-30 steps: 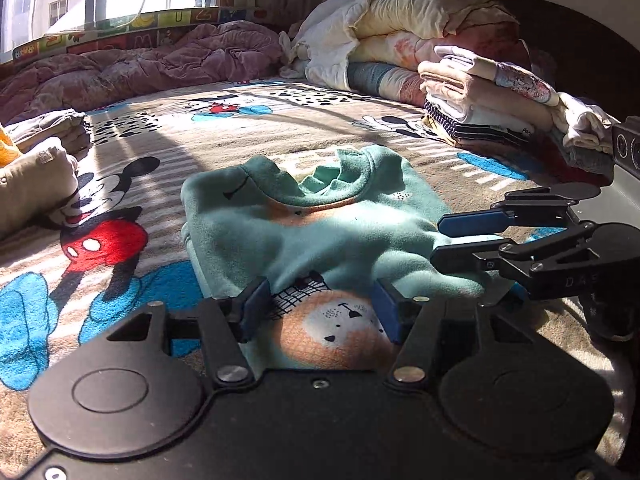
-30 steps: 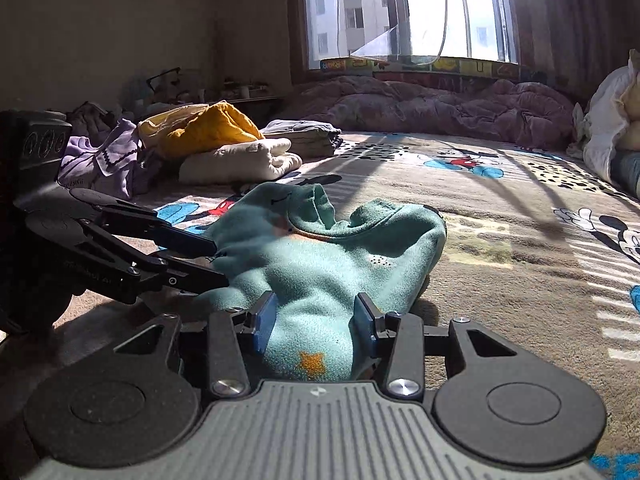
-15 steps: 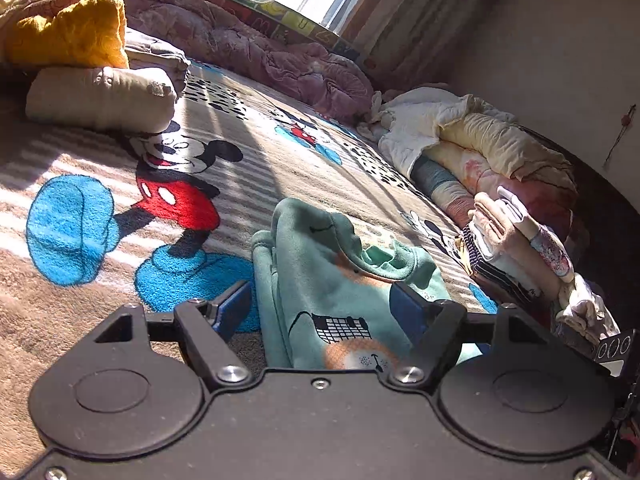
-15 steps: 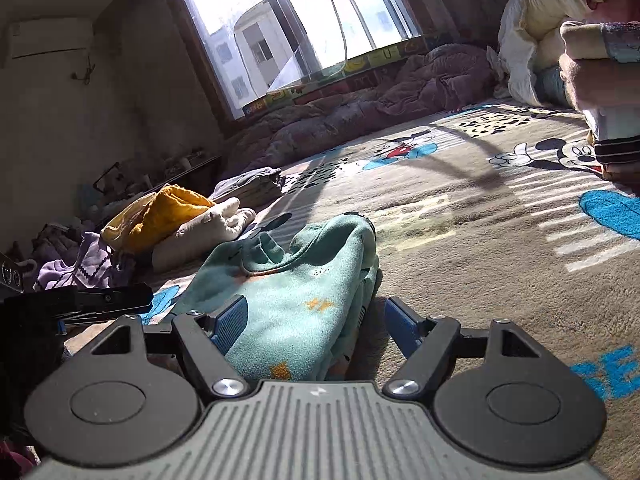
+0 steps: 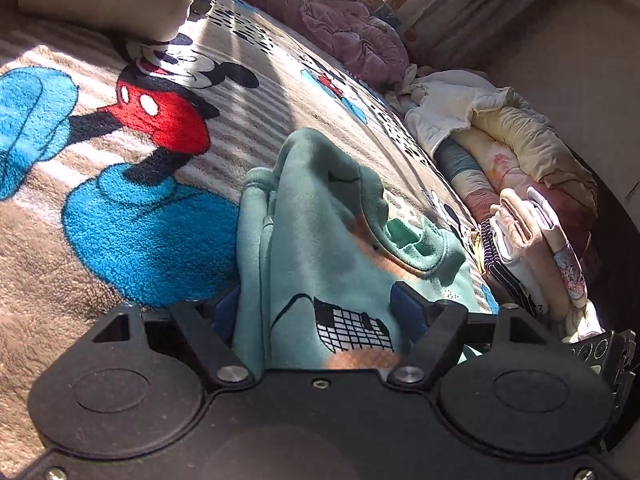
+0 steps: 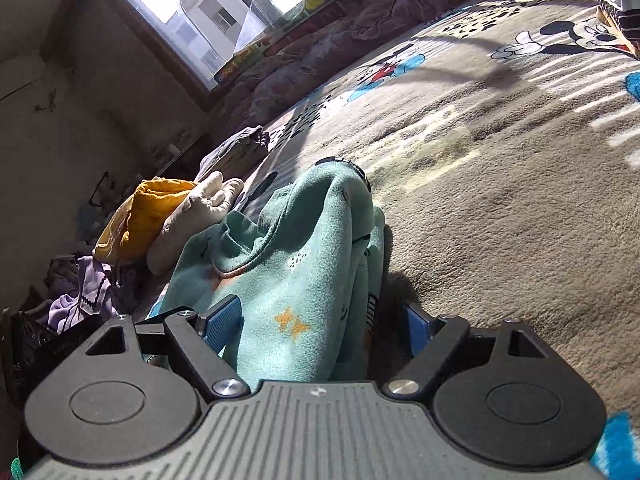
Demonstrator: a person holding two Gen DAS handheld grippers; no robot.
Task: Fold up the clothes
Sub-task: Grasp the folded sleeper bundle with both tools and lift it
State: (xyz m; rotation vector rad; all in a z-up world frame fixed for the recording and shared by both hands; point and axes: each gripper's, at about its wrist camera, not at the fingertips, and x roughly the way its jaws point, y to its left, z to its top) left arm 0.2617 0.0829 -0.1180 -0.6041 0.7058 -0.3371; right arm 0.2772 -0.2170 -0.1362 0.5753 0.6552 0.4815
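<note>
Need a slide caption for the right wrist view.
Right tongs straddle the folded teal sweatshirt on the cartoon-print blanket.

Left gripper (image 5: 320, 312): jaws spread wide, blue pads at lower centre of the left wrist view, teal sweatshirt (image 5: 320, 248) fabric lying between them. Right gripper (image 6: 316, 324): jaws likewise spread, blue pads either side of the same garment, lower centre of the right wrist view. Both views tilted.
</note>
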